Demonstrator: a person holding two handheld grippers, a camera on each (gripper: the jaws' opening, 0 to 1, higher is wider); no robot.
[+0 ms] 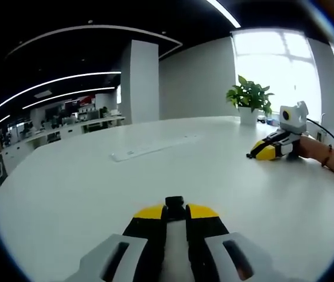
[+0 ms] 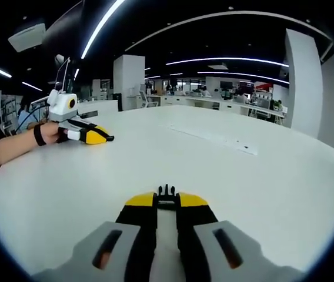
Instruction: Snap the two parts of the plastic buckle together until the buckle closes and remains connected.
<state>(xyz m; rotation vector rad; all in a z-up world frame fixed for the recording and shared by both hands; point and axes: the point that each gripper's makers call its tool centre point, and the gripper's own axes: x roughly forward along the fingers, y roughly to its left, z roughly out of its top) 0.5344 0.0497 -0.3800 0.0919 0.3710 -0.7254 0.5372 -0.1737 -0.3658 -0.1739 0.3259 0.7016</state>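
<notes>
In the left gripper view my left gripper rests low over the white table, its yellow-tipped jaws shut on a black buckle part that pokes out between the tips. In the right gripper view my right gripper is likewise shut on the other black buckle part, whose prongs point forward. The two grippers are far apart. The right gripper lies at the table's right in the left gripper view; the left gripper lies at the far left in the right gripper view.
A potted plant stands at the table's far edge by the window. A long flush cover plate lies in the tabletop. A forearm with a wristband rests on the table. Office desks stand beyond.
</notes>
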